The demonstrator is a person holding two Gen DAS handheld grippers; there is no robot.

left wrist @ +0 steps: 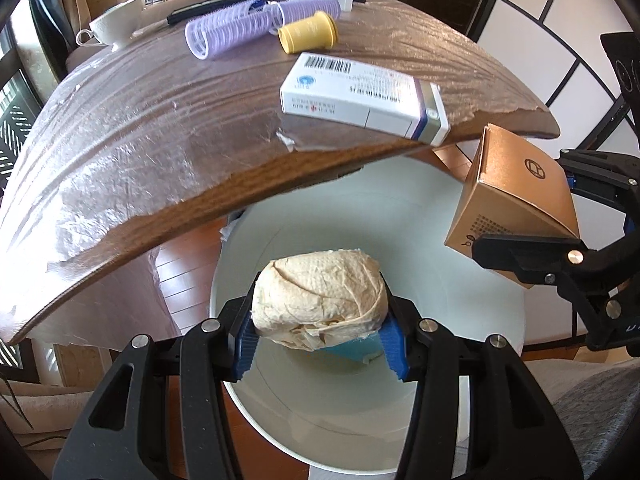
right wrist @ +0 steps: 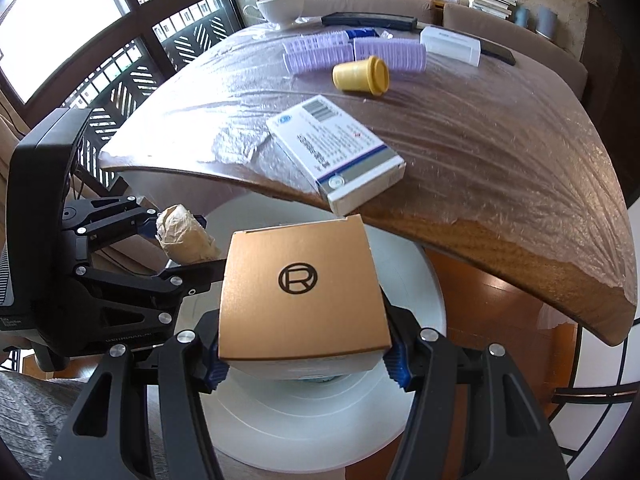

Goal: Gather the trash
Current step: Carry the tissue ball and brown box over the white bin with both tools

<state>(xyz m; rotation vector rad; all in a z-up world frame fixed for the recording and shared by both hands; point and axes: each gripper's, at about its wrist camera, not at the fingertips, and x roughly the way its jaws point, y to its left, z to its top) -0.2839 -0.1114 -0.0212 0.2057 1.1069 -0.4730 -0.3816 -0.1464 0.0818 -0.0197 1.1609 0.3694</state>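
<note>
My left tool [left wrist: 320, 344] is clamped on a crumpled wad of beige paper [left wrist: 320, 300], the blue pads [left wrist: 394, 350] pressing into both its sides. In the left wrist view the wad sits at the lower centre of the frame, directly over the open mouth of the white bin [left wrist: 460, 280], whose pale inside fills the space below and behind it. Something light blue peeks out just under the wad; I cannot tell what it is.

My right tool [right wrist: 306, 364] is gripping a copper-coloured carton [right wrist: 304, 292] printed with a circled R, held by its two sides at the lower centre of the right wrist view, also above the bin. In the left wrist view the same carton hangs tilted at the right edge of the frame, just below the bench [left wrist: 168, 128] edge.

The wooden bench, covered with clear plastic film, curves across the upper half of both views. A white medicine box [left wrist: 360, 96] with a barcode lies near its front edge, one corner jutting past it. Further back are a yellow cup [left wrist: 308, 32] on its side, purple hair rollers [left wrist: 228, 32] and a white teacup [left wrist: 116, 24] at the upper left
</note>
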